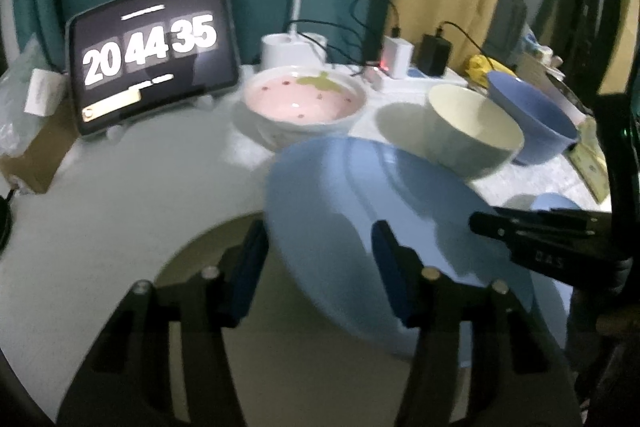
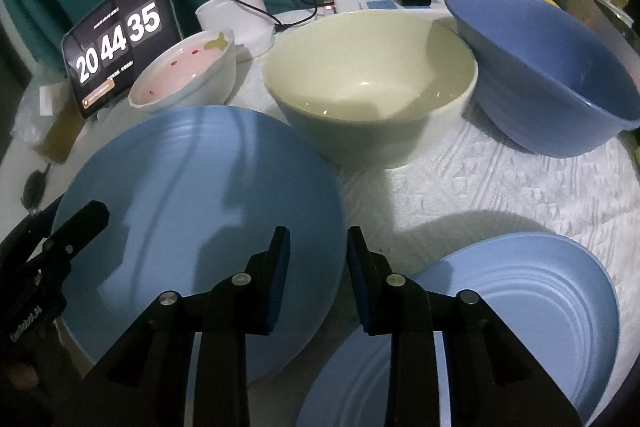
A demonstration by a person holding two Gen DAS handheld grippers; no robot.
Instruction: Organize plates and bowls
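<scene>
The left hand-held gripper (image 1: 320, 267) has its jaws spread wide around the near rim of a large light-blue plate (image 1: 360, 211), one pad inside the rim and one outside; firm contact cannot be told. The right hand-held gripper (image 2: 318, 279) hangs partly spread and empty, between that plate (image 2: 192, 211) and a second ridged blue plate (image 2: 520, 307) on the white-clothed bench (image 2: 460, 187). The step in hand appears to be gathering the plates; next, the left jaws likely need to close and carry the large plate onto the ridged one. Behind stand a cream bowl (image 2: 372, 95), a dark-blue bowl (image 2: 552, 67) and a pink strawberry bowl (image 2: 188, 71).
</scene>
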